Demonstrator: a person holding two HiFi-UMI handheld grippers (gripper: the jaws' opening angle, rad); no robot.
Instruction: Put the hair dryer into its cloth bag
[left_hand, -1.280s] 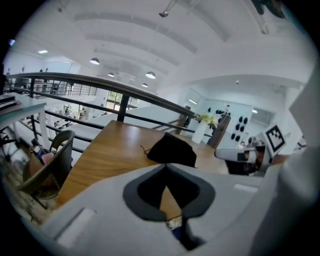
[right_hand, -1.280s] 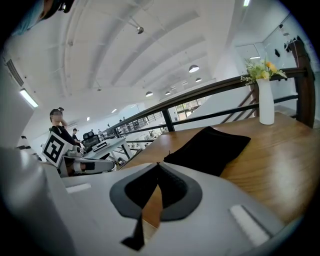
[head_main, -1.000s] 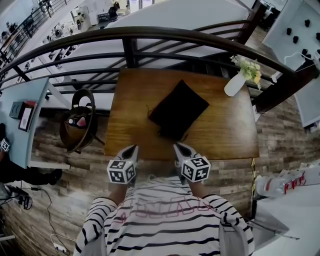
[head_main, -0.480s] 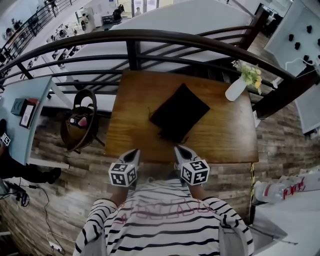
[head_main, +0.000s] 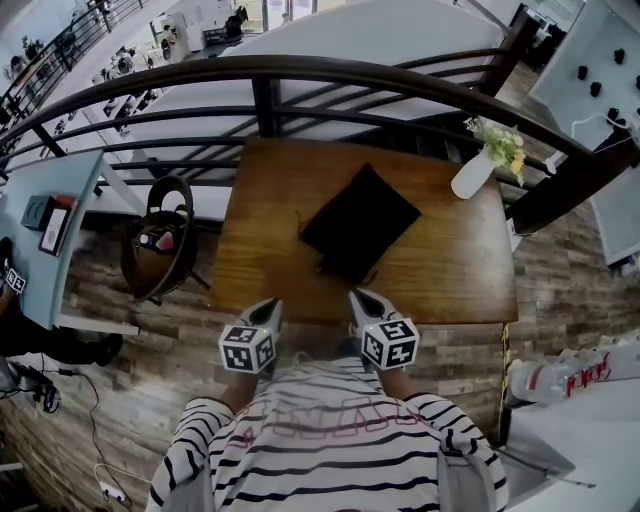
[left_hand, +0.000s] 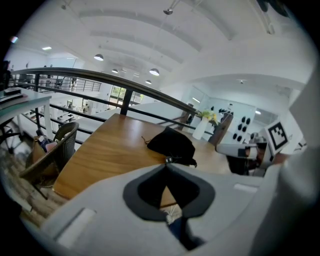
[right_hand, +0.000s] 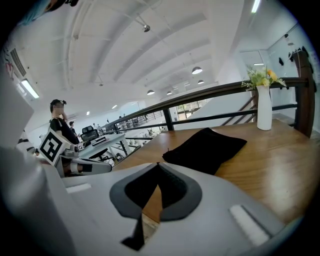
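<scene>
Lying near the middle of the wooden desk (head_main: 440, 270), set cornerwise to its edges: one black cloth bag (head_main: 358, 220), mouth end toward the person, nothing resting on it and nothing touching it. Hair dryer: none in the open in any view; the left gripper view shows the bag humped rather than flat, so the dryer may be inside already, though no view shows the contents. Left tongs (head_main: 268, 303): clenched tip to tip with nothing between them, held at the desk's near edge, well short of the bag. Right tongs (head_main: 357, 296): likewise clenched and empty, beside the left pair at the same edge and pointing toward the bag. Other items: one white vase (head_main: 470, 172) with small flowers at the far right corner of the desk, apart from the bag; one dark curved railing (head_main: 300, 70) behind the desk; one wicker chair (head_main: 160, 240) on the floor to the left. Status of task, as a judgement: either at its very start, with the dryer not in view, or finished, with the bag filled and set down; neither pair of tongs is working on the bag at present.
</scene>
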